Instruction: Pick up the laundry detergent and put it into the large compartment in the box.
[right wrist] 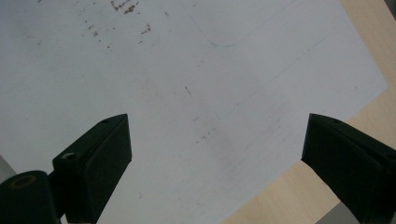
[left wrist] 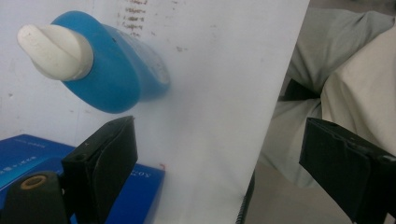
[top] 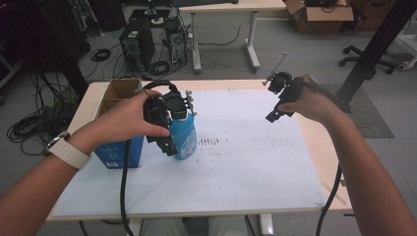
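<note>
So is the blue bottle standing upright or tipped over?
Upright. The blue bottle stands on the white mat, white cap on top, beside the blue box.

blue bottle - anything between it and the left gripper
Nothing visible. The left gripper hangs just above the blue bottle, jaws open and empty, with only white mat in the gap. The blue box stands off to the side.
</note>
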`<move>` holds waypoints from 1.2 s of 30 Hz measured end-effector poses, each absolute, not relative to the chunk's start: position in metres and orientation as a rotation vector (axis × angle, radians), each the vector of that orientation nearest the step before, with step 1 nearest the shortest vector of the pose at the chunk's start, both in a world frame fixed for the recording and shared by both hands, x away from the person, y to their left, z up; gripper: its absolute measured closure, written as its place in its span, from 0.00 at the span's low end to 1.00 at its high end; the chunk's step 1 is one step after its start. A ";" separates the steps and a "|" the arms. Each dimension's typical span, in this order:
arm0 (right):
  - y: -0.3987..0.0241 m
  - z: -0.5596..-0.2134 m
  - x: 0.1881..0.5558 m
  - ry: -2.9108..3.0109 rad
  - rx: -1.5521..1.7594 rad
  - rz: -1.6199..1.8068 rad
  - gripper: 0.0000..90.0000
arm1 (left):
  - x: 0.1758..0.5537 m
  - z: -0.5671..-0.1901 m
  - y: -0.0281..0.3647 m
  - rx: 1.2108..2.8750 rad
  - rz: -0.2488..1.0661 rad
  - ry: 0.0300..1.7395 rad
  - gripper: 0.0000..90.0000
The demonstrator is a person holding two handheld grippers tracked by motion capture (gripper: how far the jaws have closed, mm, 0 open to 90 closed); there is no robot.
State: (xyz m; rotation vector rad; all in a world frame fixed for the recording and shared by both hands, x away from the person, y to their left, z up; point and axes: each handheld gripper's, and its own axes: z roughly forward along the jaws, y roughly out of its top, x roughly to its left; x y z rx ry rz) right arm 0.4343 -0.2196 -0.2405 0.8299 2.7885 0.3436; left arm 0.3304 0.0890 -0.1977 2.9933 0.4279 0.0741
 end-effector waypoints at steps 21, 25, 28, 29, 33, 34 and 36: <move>-0.221 -0.242 0.433 2.792 0.819 0.349 0.09 | 0.331 -0.173 0.086 2.943 0.108 0.611 0.10; -0.222 -0.243 0.434 2.782 0.825 0.353 0.09 | 0.336 -0.164 0.086 2.895 0.145 0.702 0.08; -0.222 -0.243 0.434 2.781 0.823 0.357 0.09 | 0.341 -0.161 0.085 2.860 0.167 0.792 0.08; -0.222 -0.243 0.434 2.781 0.823 0.357 0.09 | 0.341 -0.161 0.085 2.860 0.167 0.792 0.08; -0.221 -0.243 0.433 2.783 0.821 0.353 0.09 | 0.348 -0.160 0.084 2.813 0.179 0.916 0.08; -0.220 -0.243 0.433 2.783 0.820 0.352 0.09 | 0.349 -0.160 0.084 2.800 0.170 0.946 0.08; -0.219 -0.244 0.434 2.782 0.815 0.348 0.09 | 0.354 -0.158 0.083 2.759 0.187 1.023 0.08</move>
